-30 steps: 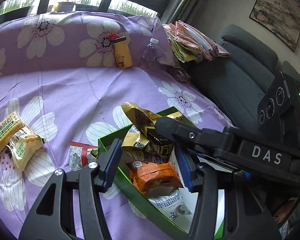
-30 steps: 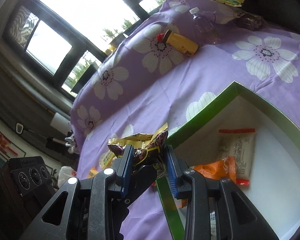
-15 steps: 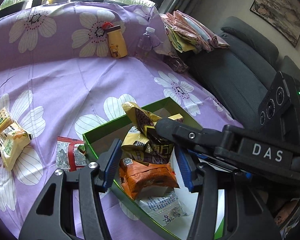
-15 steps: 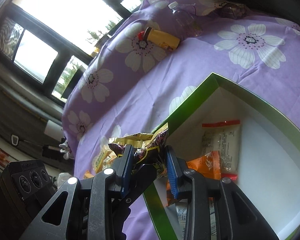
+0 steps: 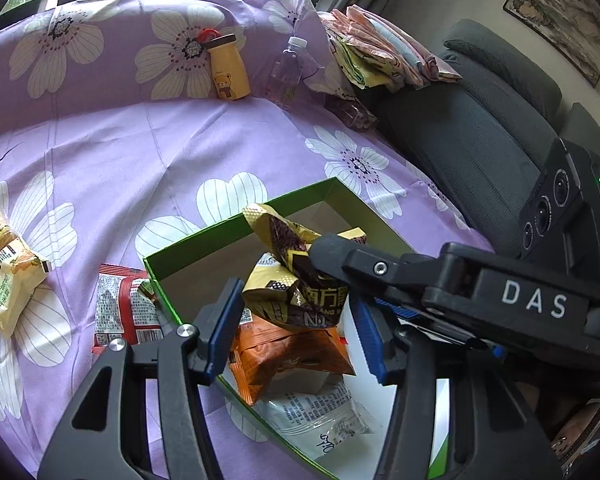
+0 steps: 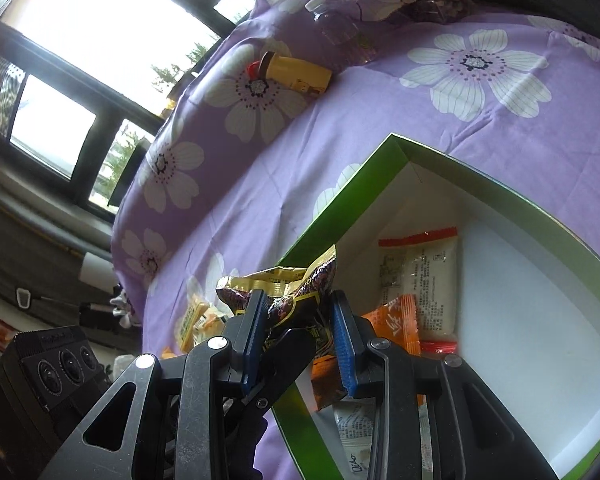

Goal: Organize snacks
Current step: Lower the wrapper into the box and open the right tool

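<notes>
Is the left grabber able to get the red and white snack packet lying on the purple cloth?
Probably yes. The left gripper is open and empty, and the red and white snack packet lies uncovered on the purple flowered cloth, just outside the green box wall. Nothing blocks it.

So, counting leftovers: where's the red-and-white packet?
In the left wrist view, the red-and-white packet lies on the purple cloth, against the green box's left outer wall.
</notes>
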Available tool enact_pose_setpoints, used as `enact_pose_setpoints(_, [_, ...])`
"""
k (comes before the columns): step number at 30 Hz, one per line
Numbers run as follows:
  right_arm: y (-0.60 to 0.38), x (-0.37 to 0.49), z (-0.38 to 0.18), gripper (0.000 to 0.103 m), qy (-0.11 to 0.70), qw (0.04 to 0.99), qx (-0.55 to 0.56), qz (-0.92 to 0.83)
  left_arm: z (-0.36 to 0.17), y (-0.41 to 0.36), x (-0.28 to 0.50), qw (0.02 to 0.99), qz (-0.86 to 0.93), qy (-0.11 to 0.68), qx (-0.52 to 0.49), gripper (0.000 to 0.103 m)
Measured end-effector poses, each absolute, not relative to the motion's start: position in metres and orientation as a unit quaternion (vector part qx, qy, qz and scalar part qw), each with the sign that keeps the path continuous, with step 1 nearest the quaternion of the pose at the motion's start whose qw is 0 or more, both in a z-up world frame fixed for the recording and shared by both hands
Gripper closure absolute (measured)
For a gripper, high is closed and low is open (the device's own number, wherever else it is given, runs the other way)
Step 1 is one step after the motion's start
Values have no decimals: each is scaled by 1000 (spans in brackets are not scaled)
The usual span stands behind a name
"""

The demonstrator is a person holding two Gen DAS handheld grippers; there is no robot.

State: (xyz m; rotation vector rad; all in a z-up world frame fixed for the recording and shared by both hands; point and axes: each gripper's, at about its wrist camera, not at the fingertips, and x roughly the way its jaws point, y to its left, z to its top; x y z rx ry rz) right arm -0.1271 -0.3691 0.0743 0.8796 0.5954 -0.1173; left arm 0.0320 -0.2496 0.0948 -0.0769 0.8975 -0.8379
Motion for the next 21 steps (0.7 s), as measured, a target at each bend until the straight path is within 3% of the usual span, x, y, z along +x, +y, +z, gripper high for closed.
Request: enact_pose_setpoints(21, [-378,-127,65,69,296,846,437,-78,86,-266,33,807,-389,443,-21,49])
